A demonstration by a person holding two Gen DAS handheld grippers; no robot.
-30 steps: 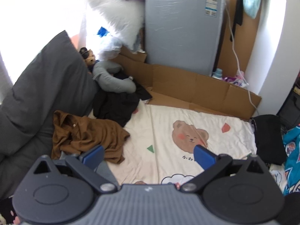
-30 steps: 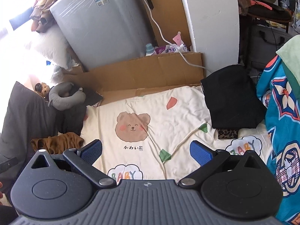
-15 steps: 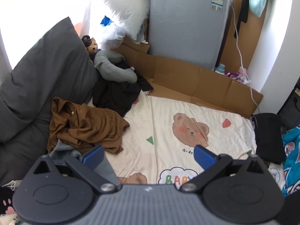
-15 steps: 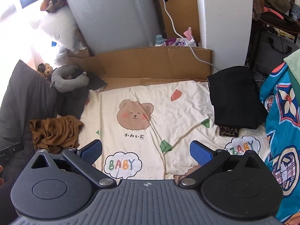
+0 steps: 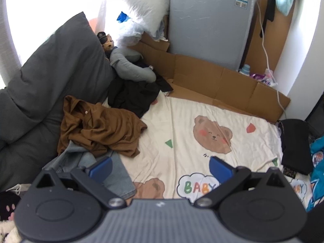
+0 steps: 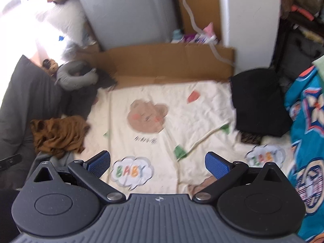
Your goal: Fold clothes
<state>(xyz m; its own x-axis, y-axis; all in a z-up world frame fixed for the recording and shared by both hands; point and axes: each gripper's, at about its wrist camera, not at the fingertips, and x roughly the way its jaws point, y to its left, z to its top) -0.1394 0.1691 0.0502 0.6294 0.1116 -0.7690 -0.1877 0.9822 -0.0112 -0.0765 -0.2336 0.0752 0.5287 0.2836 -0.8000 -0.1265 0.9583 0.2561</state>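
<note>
Over the bed: both grippers hang above a cream bedsheet printed with bears and "BABY" clouds (image 5: 182, 125) (image 6: 182, 105).
Left gripper (image 5: 161, 167): blue-padded fingers spread wide, nothing between them; left pad (image 5: 100, 168) sits over the denim, right pad over the sheet print.
Right gripper (image 6: 158, 165): fingers equally wide apart, holding nothing, above the sheet near a "BABY" cloud; this view is motion-blurred.
Crumpled brown button-up shirt (image 5: 99, 127) (image 6: 57, 134): heaped unfolded at the sheet's left edge, resting partly on the denim and against the grey pillow.
Light blue denim garment (image 5: 95, 166): lies flat under the brown shirt's near edge, just beyond the left gripper.
Bunched black garment (image 5: 133, 95): at the far-left corner of the sheet, between the brown shirt and the grey plush.
Folded black garment (image 5: 295, 143) (image 6: 257, 103): flat on the right edge of the sheet, well apart from the brown shirt.
Large dark grey pillow (image 5: 50, 75): propped along the left side.
Curved grey plush toy (image 5: 129, 68): lies on the black heap, beside the pillow.
Flattened brown cardboard (image 5: 218, 85): along the far edge of the sheet.
Grey plastic-wrapped panel (image 5: 208, 20): upright behind the cardboard.
Teal patterned fabric (image 6: 305, 141): at the right margin, beside the folded black garment.
</note>
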